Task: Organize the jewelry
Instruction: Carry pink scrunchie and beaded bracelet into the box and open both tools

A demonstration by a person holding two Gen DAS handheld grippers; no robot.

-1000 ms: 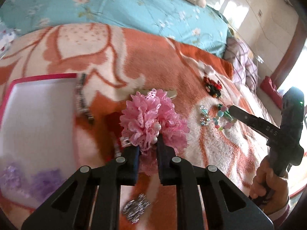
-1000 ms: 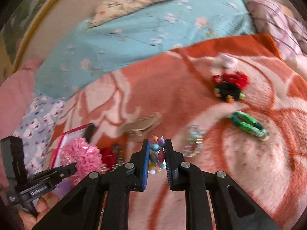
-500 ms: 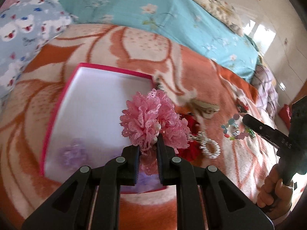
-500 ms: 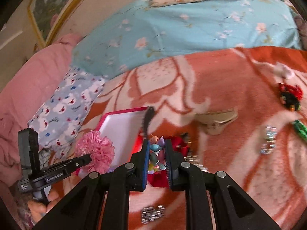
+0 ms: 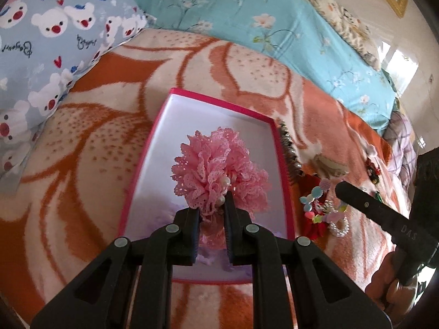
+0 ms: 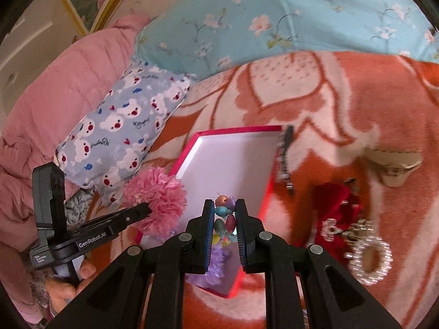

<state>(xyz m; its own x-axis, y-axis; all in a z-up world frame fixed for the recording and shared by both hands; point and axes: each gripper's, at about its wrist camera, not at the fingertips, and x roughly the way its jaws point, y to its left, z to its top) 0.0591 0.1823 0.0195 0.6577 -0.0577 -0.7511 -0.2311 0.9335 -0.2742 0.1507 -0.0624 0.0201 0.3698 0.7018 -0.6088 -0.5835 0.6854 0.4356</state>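
My left gripper [image 5: 210,208] is shut on a pink lace flower hair tie [image 5: 216,175] and holds it over the white tray with a pink rim [image 5: 219,101]. It also shows in the right wrist view [image 6: 156,200]. My right gripper [image 6: 224,205] is shut on a pastel bead bracelet [image 6: 223,216], above the tray's near right part [image 6: 236,131]. The bracelet also shows in the left wrist view [image 5: 318,205]. A purple flower piece [image 6: 218,263] lies in the tray's near end.
On the orange blanket right of the tray lie a black rhinestone clip [image 6: 284,159], a red bow [image 6: 334,208], a pearl ring [image 6: 370,257] and a beige claw clip [image 6: 395,170]. A bear-print pillow [image 5: 49,41] lies at the left.
Both grippers have moved left with their loads: the pink flower from over the blanket to over the tray, the bead bracelet from the blanket's middle to the tray's right edge.
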